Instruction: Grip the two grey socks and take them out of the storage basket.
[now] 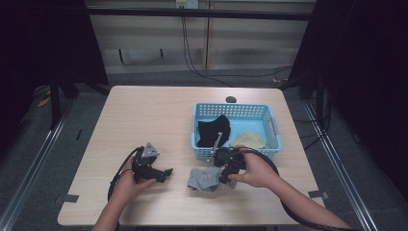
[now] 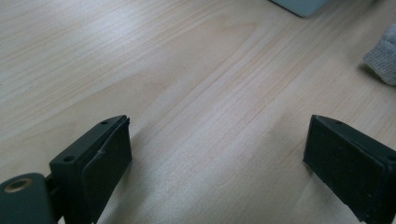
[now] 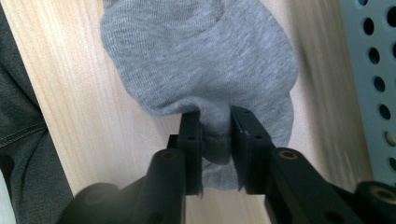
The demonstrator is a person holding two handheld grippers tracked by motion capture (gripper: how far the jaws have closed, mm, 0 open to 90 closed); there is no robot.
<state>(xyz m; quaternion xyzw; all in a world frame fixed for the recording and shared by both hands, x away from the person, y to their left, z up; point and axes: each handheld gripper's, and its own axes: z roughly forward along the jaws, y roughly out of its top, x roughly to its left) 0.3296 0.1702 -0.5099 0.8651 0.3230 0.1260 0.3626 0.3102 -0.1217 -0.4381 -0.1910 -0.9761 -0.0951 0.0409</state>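
Between right claw (image 3: pixel 215 140) pads: bunched (knit) sock (image 3: pixel 205 60)

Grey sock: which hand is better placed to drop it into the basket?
Right. Its tongs are already shut on the grey sock, right beside the blue basket. The left tongs are open over bare table.

Blue basket (image 1: pixel 274 126) on wooden table (image 1: pixel 144 115); black cloth (image 1: pixel 213 129), beige cloth (image 1: pixel 248 140) inside.

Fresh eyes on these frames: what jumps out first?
The blue basket at the table's right, holding a black cloth and a pale cloth. Just in front of it, the right claw is pinched shut on a bunched grey sock. The left claw hangs wide open over bare wood.
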